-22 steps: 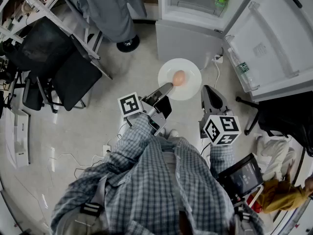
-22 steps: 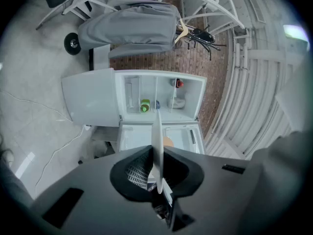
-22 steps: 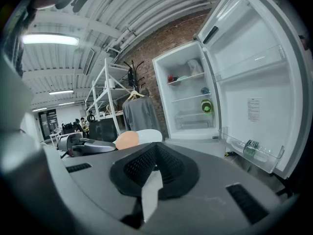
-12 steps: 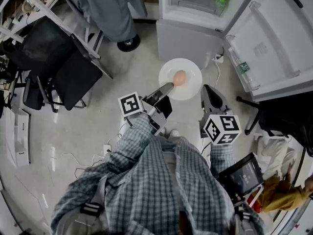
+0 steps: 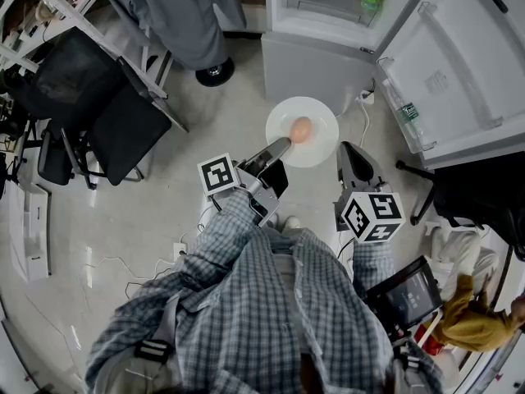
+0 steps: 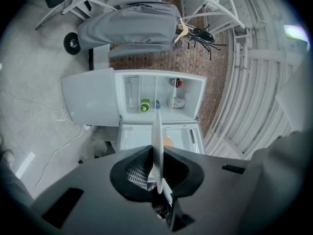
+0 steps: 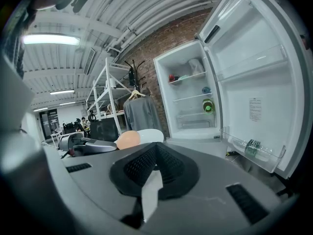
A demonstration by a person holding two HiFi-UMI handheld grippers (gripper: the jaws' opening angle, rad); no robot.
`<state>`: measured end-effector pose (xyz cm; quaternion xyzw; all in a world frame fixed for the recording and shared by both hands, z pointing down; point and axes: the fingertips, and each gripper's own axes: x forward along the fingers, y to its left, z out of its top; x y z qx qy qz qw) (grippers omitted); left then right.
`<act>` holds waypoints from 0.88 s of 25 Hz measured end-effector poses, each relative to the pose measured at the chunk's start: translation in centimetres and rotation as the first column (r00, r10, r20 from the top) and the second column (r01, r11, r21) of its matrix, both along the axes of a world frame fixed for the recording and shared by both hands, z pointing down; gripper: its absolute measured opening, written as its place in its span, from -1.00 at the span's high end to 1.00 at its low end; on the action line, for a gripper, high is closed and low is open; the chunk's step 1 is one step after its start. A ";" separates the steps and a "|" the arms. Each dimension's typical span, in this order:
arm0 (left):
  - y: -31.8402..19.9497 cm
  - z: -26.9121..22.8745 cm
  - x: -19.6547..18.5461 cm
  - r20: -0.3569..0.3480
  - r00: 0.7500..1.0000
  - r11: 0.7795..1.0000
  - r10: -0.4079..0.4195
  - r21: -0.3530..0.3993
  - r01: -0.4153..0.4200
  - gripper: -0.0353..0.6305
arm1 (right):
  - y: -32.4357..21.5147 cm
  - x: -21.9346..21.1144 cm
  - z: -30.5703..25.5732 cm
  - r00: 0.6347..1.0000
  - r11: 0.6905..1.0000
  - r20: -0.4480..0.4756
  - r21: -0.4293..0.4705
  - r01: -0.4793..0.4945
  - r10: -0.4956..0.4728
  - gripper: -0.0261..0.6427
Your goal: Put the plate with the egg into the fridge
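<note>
right gripper: we read the jaws together at the tips, nothing between them.
plate: white, just past our jaws, left of centre.
egg: tan, at the plate's left side.
left gripper: grey body at far left, nose reaching toward egg and plate; we can't tell its grip from here.
fridge: open, beyond the plate; green bottle on a lower shelf.
fridge door: swung wide at right, clear bottle lying in its bottom rack.
background: grey garment hanging beside the fridge, brick wall behind.
</note>
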<state>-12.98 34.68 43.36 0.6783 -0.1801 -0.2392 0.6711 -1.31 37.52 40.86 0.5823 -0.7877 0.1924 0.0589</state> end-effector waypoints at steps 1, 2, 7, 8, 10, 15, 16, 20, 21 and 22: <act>0.0 0.0 0.0 0.000 1.000 1.000 0.000 0.000 0.000 0.80 | 0.0 0.0 0.0 1.000 1.000 -0.001 0.000 0.000 0.000 0.90; 0.0 0.1 0.0 0.000 1.000 1.000 0.000 0.000 0.000 0.80 | 0.0 0.0 0.1 1.000 1.000 -0.001 -0.001 0.000 0.000 0.90; 0.1 0.2 -0.3 -0.004 1.000 1.000 0.003 -0.001 -0.003 0.80 | 0.0 -0.1 0.2 1.000 1.000 0.010 -0.003 -0.013 0.013 0.90; 0.1 0.2 -0.3 -0.004 1.000 1.000 0.003 -0.001 -0.003 0.80 | 0.0 -0.1 0.2 1.000 1.000 0.014 -0.004 -0.016 0.016 0.90; 0.2 0.2 -0.4 -0.005 1.000 1.000 0.004 -0.002 -0.004 0.80 | 0.1 -0.2 0.3 1.000 1.000 0.015 -0.006 -0.019 0.019 0.90; 0.1 0.1 -1.0 -0.010 1.000 1.000 0.006 0.000 -0.006 0.80 | 0.2 -0.7 0.2 1.000 1.000 0.010 -0.009 -0.022 0.022 0.90; 0.1 0.1 -1.1 -0.010 1.000 1.000 0.007 0.001 -0.007 0.80 | 0.1 -0.8 0.2 1.000 1.000 0.008 -0.009 -0.022 0.022 0.90; 0.0 0.1 -1.6 -0.014 1.000 1.000 0.009 0.004 -0.009 0.80 | 0.0 -1.3 0.2 1.000 1.000 0.006 -0.006 -0.025 0.025 0.90; -0.1 0.1 -1.9 -0.015 1.000 1.000 0.009 0.003 -0.009 0.80 | -0.1 -1.5 0.2 1.000 1.000 0.004 -0.006 -0.027 0.027 0.90; -0.1 0.1 -2.2 -0.014 1.000 1.000 0.010 0.003 -0.010 0.80 | -0.1 -1.8 0.1 1.000 1.000 0.002 -0.007 -0.029 0.029 0.90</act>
